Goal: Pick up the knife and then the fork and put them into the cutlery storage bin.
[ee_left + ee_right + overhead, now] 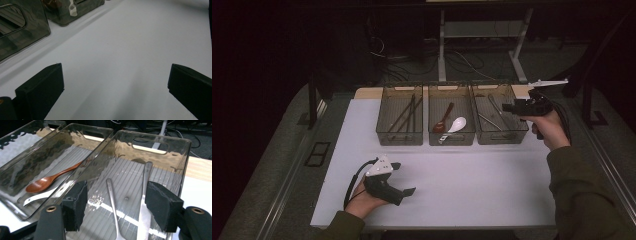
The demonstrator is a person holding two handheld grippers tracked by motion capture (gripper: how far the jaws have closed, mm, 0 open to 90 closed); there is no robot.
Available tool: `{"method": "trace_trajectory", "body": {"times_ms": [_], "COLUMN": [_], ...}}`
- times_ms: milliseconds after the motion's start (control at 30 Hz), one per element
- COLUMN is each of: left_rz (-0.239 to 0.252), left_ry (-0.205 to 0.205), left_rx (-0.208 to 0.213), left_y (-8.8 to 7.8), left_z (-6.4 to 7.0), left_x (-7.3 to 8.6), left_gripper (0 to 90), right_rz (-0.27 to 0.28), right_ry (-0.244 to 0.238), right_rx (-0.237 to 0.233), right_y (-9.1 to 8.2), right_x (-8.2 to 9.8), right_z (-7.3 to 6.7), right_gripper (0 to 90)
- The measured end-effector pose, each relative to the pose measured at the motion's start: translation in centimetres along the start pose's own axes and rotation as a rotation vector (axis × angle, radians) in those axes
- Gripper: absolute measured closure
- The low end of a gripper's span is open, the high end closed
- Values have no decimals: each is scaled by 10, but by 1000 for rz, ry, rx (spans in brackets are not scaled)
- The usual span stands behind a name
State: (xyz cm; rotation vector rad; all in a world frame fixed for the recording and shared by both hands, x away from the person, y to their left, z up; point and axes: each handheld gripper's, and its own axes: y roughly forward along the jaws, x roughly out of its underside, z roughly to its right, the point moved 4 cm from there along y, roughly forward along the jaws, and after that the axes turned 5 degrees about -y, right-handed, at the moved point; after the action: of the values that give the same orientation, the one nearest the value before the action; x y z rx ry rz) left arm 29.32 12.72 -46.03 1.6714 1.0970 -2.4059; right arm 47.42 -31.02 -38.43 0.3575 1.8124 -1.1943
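Three clear trays stand in a row at the back of the white table (462,175). The right tray (518,131) holds two metal utensils (112,195) lying lengthwise, nothing gripping them. My right gripper (508,108) hovers over that tray's right side, open, with its jaws (116,205) empty above the utensils. In the middle tray (452,140) lie a wooden spoon (47,181) and a white spoon (457,125). Dark chopsticks (404,115) rest in the left tray. My left gripper (404,178) rests low on the table's near left, open wide over bare white surface (115,82).
A wooden board edge (364,92) shows behind the trays. Table legs and cables (442,60) stand on the dark floor beyond. The white tabletop stretches between the trays and the near edge.
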Motion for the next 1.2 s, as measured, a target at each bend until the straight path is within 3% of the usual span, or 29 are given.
{"method": "trace_trajectory", "body": {"times_ms": [267, 600, 1200], "left_rz": [6, 12, 9], "left_ry": [-5, -2, -4], "left_rx": [-2, 0, -2], "left_y": [-1, -3, -3], "left_z": [-2, -1, 0], "left_x": [0, 1, 2], "left_gripper": [0, 0, 0], "right_rz": [31, 68, 86], "right_ry": [-5, -44, -74], "right_rx": [-19, -70, -73], "right_y": [-10, -28, -51], "right_x": [15, 43, 101], "right_z": [-14, -45, -77], "right_gripper": [287, 254, 186]}}
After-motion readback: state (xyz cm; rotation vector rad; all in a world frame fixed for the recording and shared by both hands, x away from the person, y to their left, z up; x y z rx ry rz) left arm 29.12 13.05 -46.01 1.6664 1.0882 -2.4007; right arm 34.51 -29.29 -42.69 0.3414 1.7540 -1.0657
